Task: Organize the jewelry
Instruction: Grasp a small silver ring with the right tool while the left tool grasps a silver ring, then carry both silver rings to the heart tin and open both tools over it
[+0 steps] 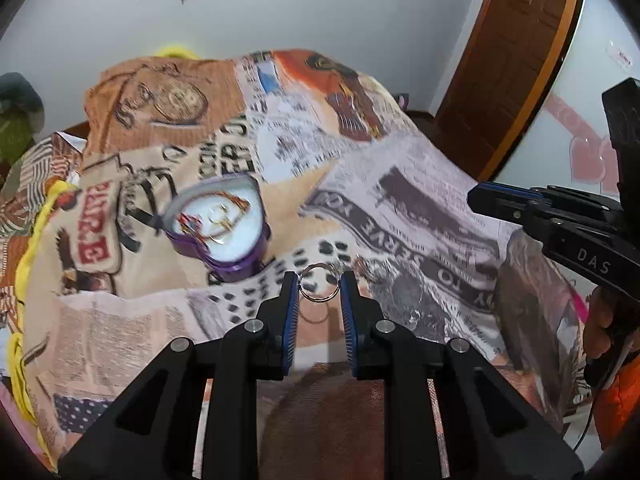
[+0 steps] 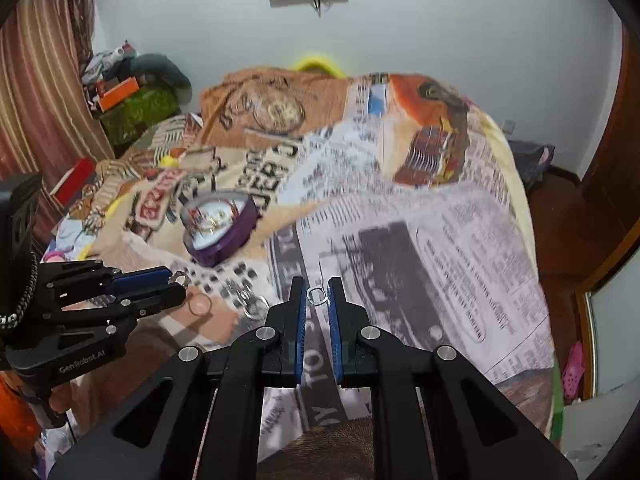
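Note:
A purple heart-shaped jewelry box (image 1: pixel 224 224) lies open on the printed blanket, with gold pieces on its white lining; it also shows in the right wrist view (image 2: pixel 220 228). My left gripper (image 1: pixel 319 285) is shut on a silver ring (image 1: pixel 320 287), held at the fingertips just above the blanket, right of the box. My right gripper (image 2: pixel 317 295) is shut on a small silver ring (image 2: pixel 316 295) at its tips. A gold ring (image 2: pixel 200 304) and a silver hoop (image 2: pixel 256 306) lie on the blanket by the left gripper (image 2: pixel 178 280).
The printed blanket (image 2: pixel 420 220) covers a bed. A wooden door (image 1: pixel 512 60) stands at the right. Clothes and boxes (image 2: pixel 128 88) are piled at the far left by a curtain (image 2: pixel 36 112). A pink shoe (image 2: pixel 574 368) lies on the floor.

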